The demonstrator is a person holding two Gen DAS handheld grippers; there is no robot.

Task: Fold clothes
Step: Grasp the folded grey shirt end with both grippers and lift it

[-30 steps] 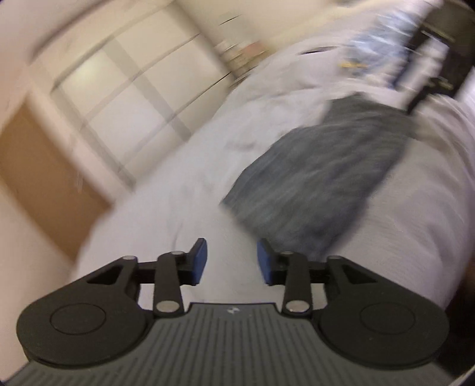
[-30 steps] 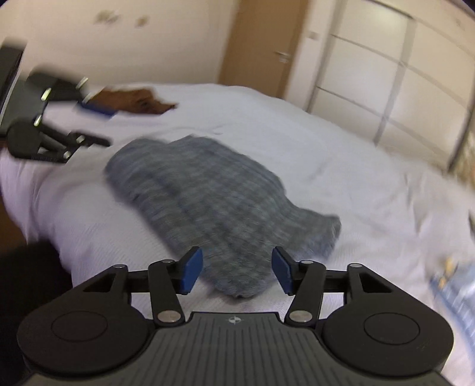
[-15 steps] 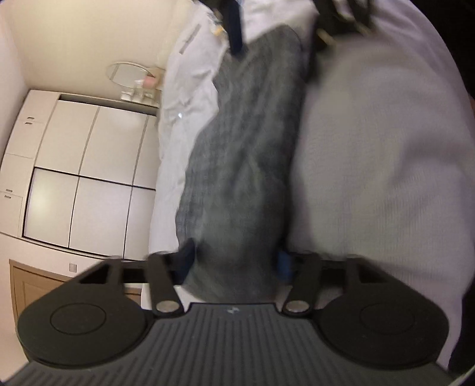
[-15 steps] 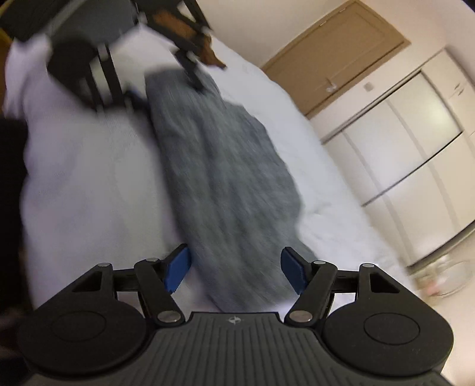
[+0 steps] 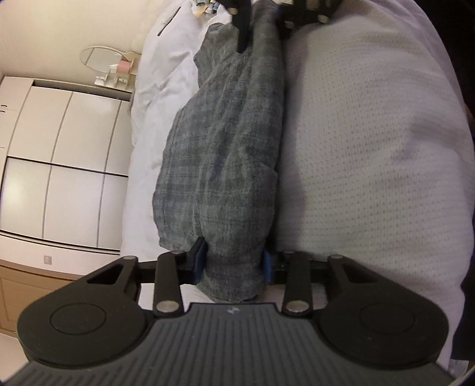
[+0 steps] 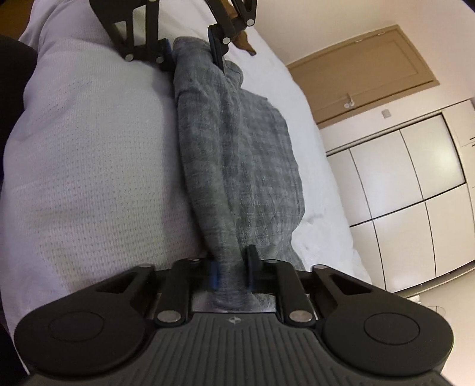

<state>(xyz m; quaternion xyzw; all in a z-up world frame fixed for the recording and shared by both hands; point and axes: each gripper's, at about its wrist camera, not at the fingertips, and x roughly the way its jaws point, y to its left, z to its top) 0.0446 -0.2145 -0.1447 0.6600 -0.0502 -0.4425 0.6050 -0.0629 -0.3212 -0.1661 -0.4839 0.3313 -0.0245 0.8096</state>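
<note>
Both claws now grip bunched grey garment (image 5: pixel 225 142).

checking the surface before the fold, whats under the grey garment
The grey garment lies on a white textured bed cover, with the left claw and right claw each at one end. Whatever lies directly beneath the cloth is covered.

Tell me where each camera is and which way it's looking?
Left wrist: sits on the left gripper, looking along the grey garment toward the right gripper at its far end.
Right wrist: sits on the right gripper, looking back along the garment toward the left gripper.
Shared: the garment, white bedding, white wardrobe.
</note>
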